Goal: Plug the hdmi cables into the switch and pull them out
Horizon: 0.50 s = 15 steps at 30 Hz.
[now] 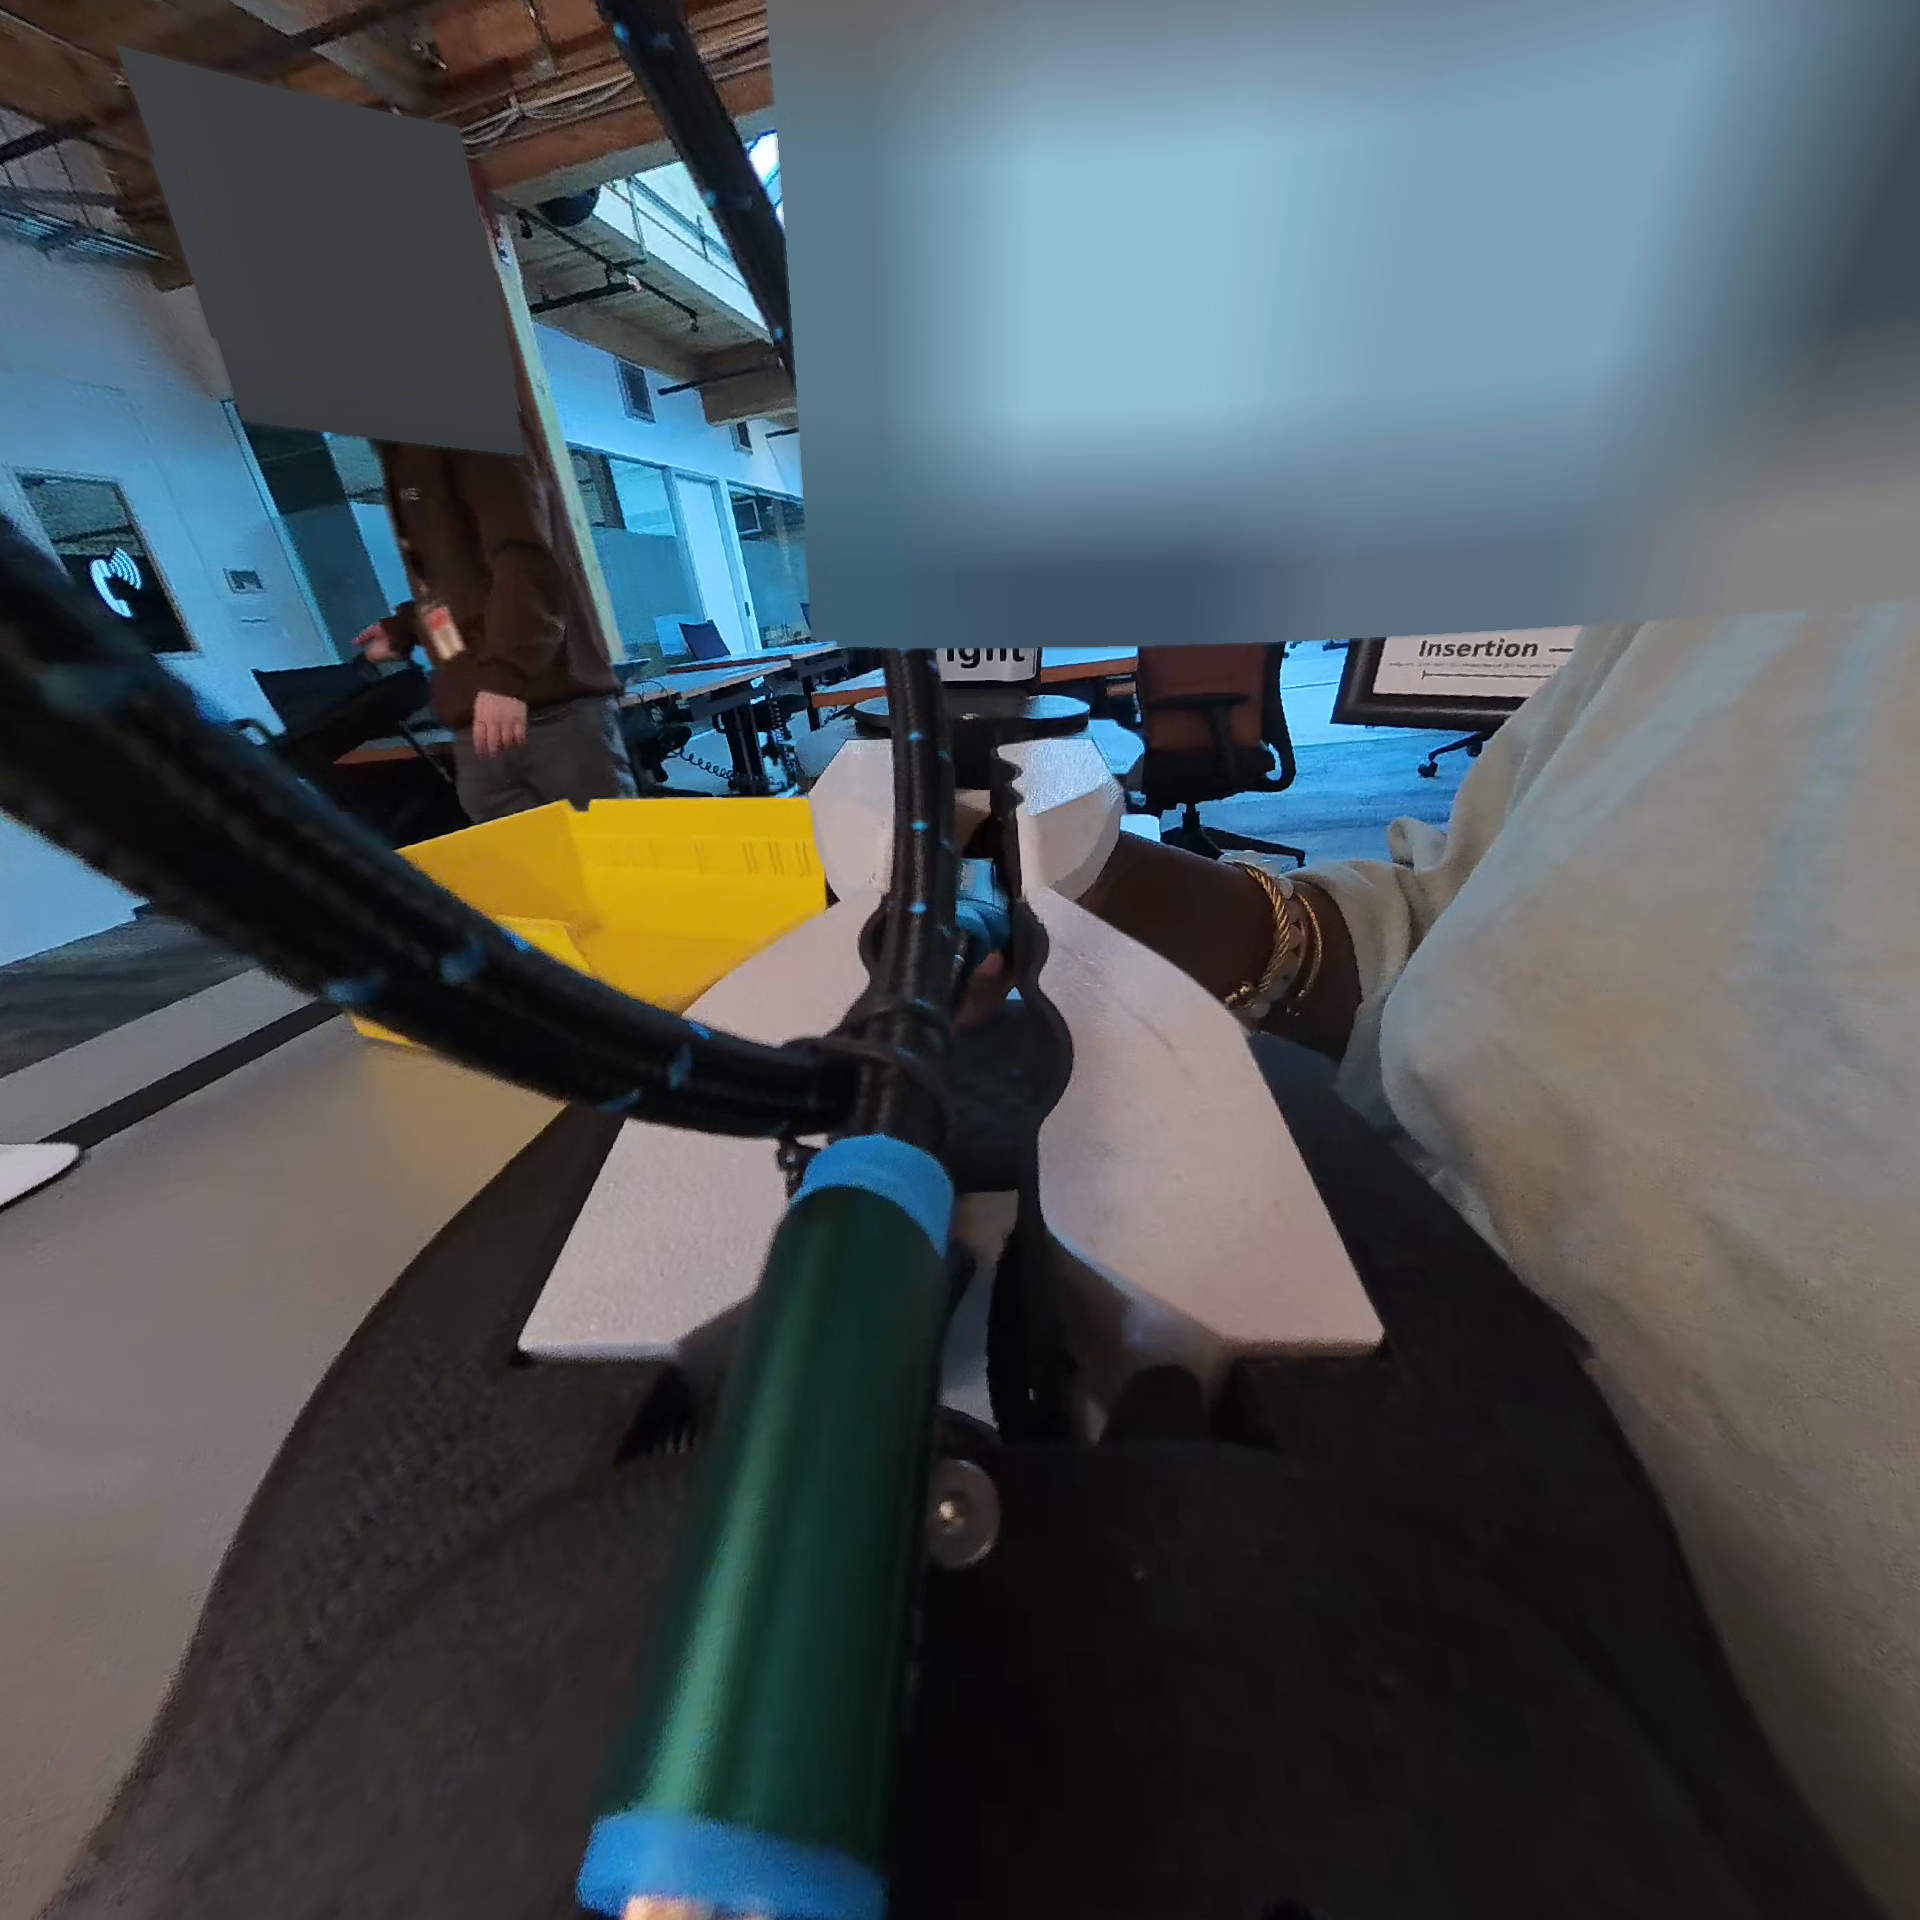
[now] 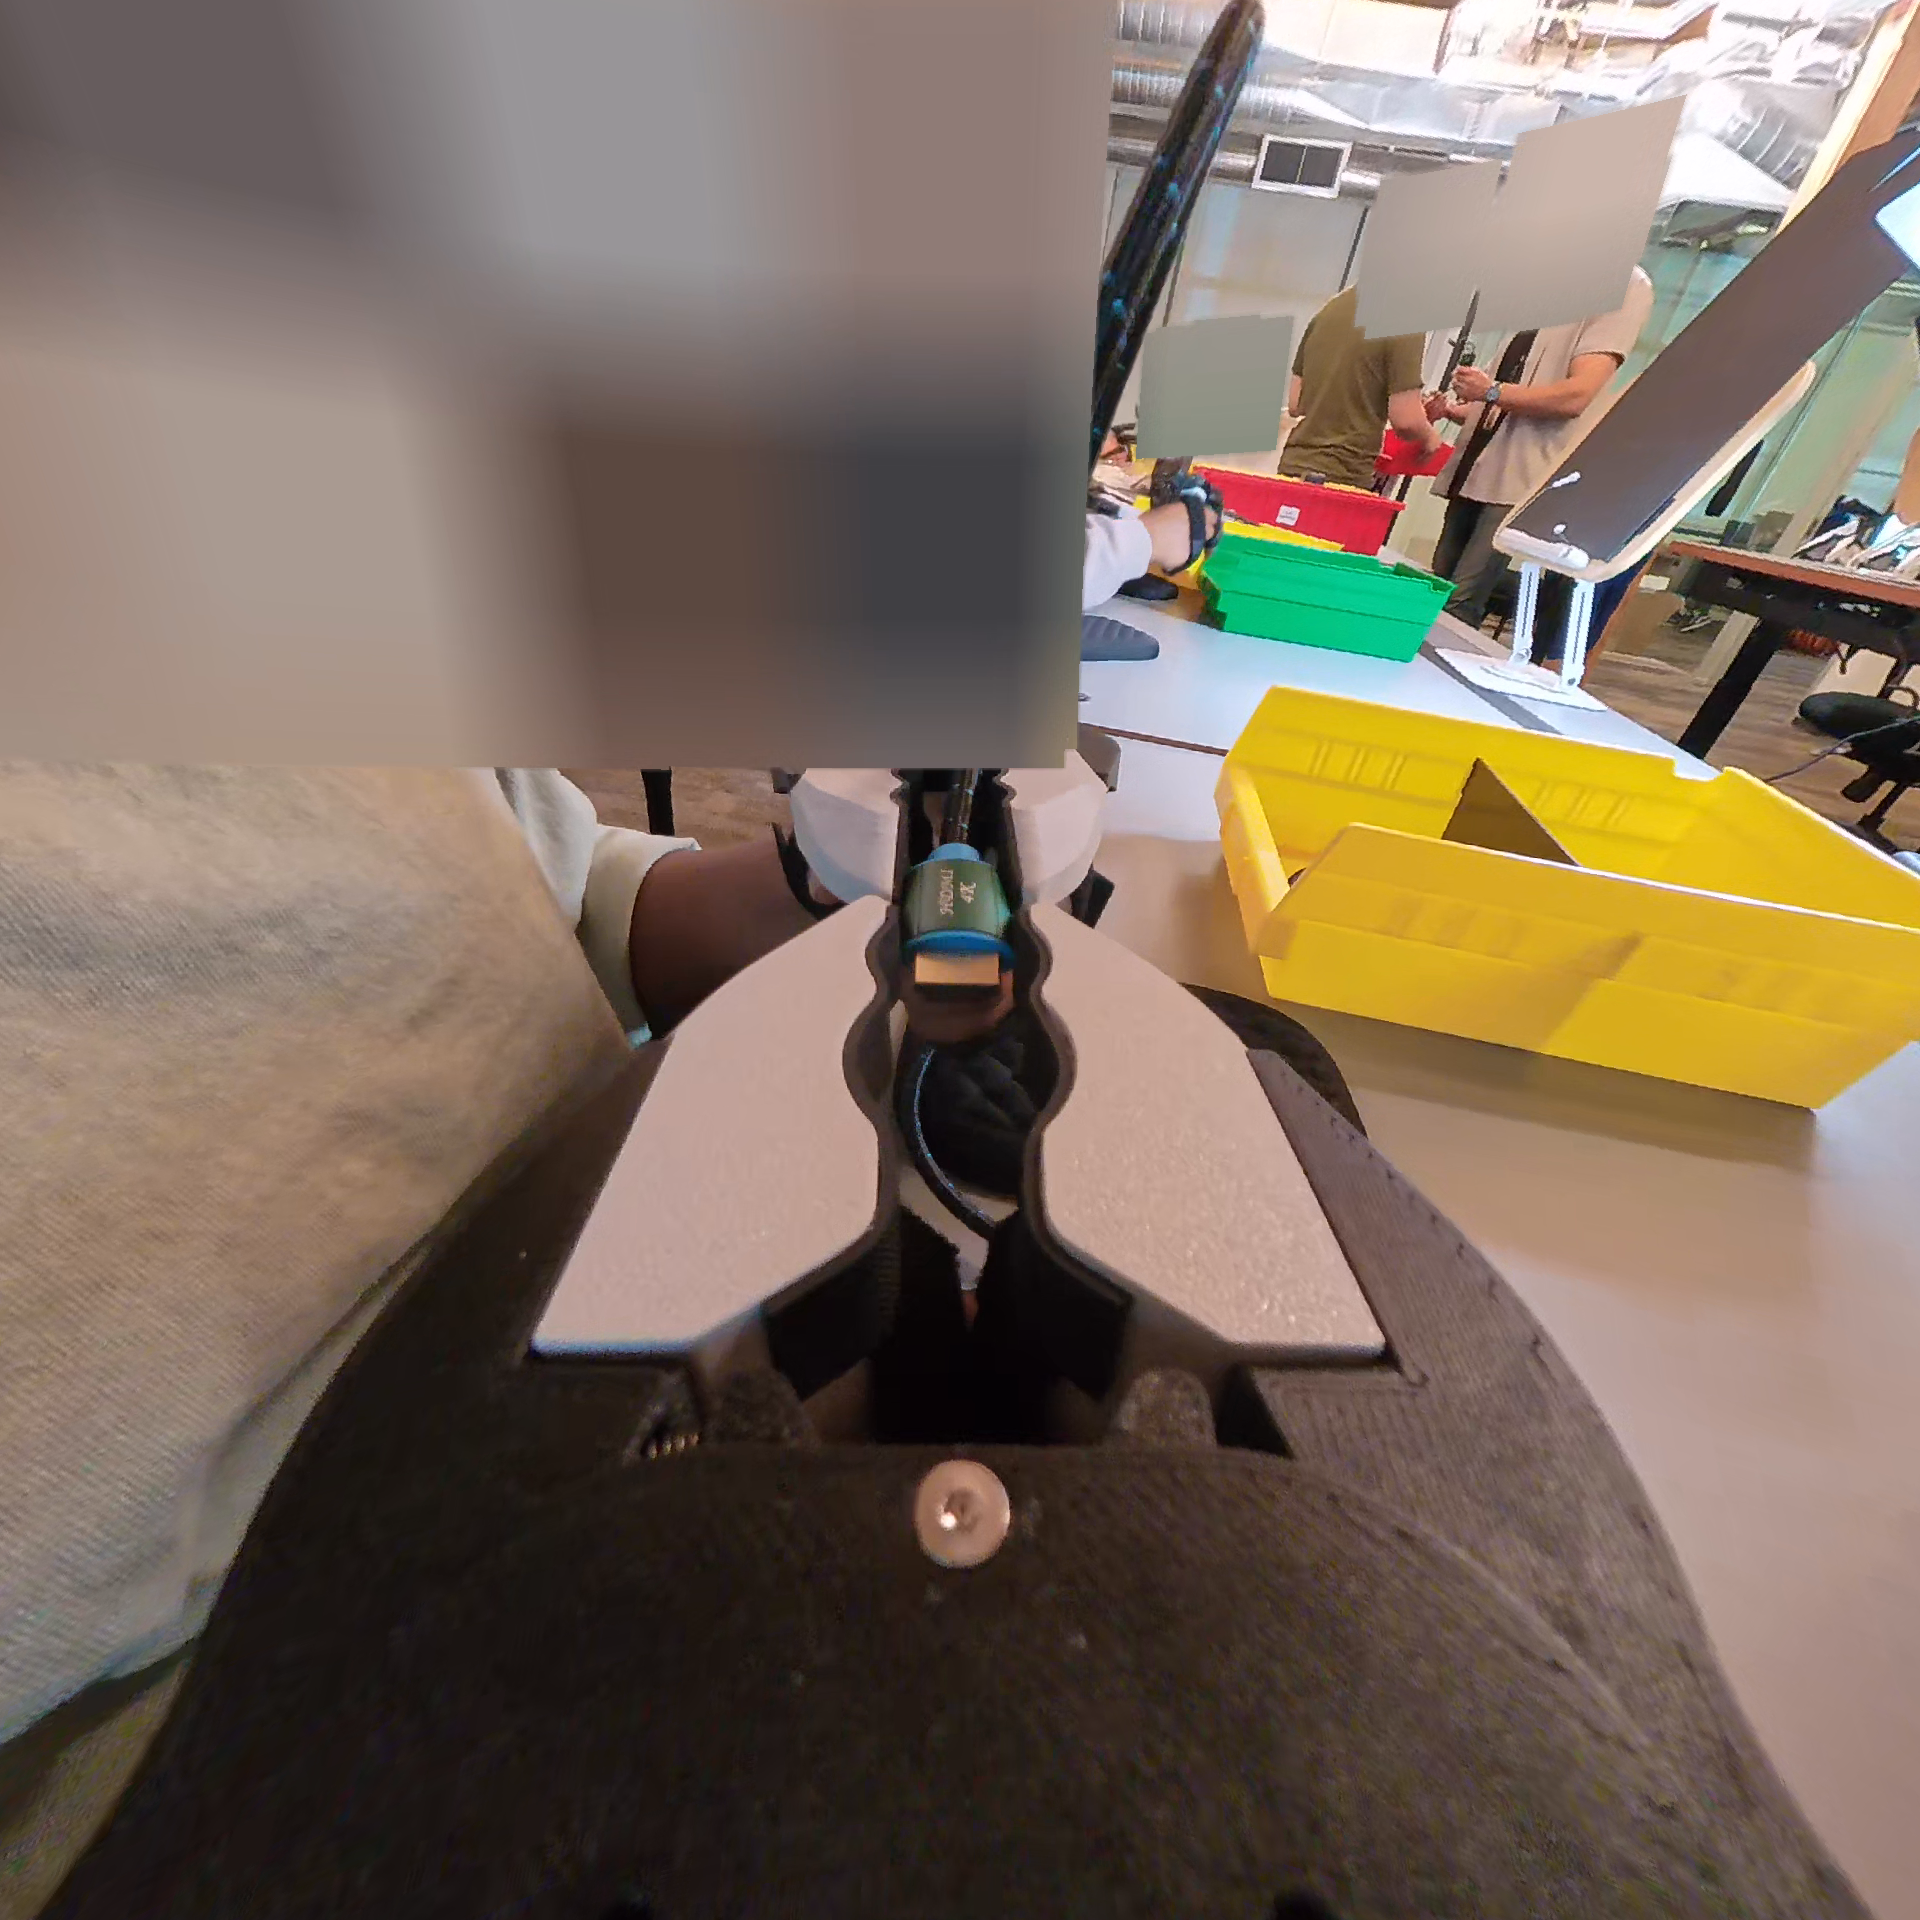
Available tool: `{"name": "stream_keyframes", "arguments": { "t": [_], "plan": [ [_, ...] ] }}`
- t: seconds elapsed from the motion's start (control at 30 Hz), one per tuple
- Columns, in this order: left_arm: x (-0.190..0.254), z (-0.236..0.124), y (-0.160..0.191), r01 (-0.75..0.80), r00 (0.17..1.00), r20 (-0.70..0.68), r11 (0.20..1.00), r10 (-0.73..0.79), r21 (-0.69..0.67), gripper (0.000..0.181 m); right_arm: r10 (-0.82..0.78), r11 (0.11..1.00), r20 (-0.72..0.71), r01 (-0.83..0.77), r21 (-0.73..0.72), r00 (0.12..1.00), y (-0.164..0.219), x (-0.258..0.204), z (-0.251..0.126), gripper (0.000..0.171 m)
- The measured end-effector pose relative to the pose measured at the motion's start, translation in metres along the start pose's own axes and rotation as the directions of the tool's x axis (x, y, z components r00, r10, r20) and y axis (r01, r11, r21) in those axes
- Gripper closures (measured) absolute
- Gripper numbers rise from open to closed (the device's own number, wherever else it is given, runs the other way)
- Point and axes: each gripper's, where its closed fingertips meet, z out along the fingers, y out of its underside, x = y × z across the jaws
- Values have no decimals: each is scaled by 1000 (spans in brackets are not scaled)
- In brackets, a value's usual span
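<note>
My two grippers face each other tip to tip above the grey table (image 1: 208,1299). My left gripper (image 1: 935,966) is shut on a black braided hdmi cable (image 1: 312,894). That cable's green plug with blue ends (image 1: 790,1507) lies back along the gripper toward the camera. The right gripper shows beyond it (image 1: 977,810). In the right wrist view my right gripper (image 2: 956,940) is shut on a second green hdmi plug (image 2: 951,894), gold connector facing the camera. A coil of cable (image 2: 977,1122) sits inside its jaws. The left gripper shows just behind (image 2: 951,821). No switch is in view.
A yellow bin (image 2: 1558,935) stands on the table close to the grippers; it also shows in the left wrist view (image 1: 644,883). Green (image 2: 1320,603) and red (image 2: 1299,504) bins and a tablet on a stand (image 2: 1662,416) are farther back. The holder's cream sleeve (image 2: 260,1039) fills one side. People stand behind.
</note>
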Motion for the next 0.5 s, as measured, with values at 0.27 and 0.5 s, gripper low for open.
{"name": "stream_keyframes", "arguments": {
  "t": [0.27, 0.5],
  "plan": [
    [-21, -21, 2, -89, 989, 113, 992, 99, -89, 161, -118, 910, -214, 19, -415, 970, 37, 38, -40, 122],
    [-34, -41, -2, -115, 976, 174, 987, 133, -110, 161, -116, 500, -242, -154, -852, 963, 138, 46, -84, 101]
  ]
}}
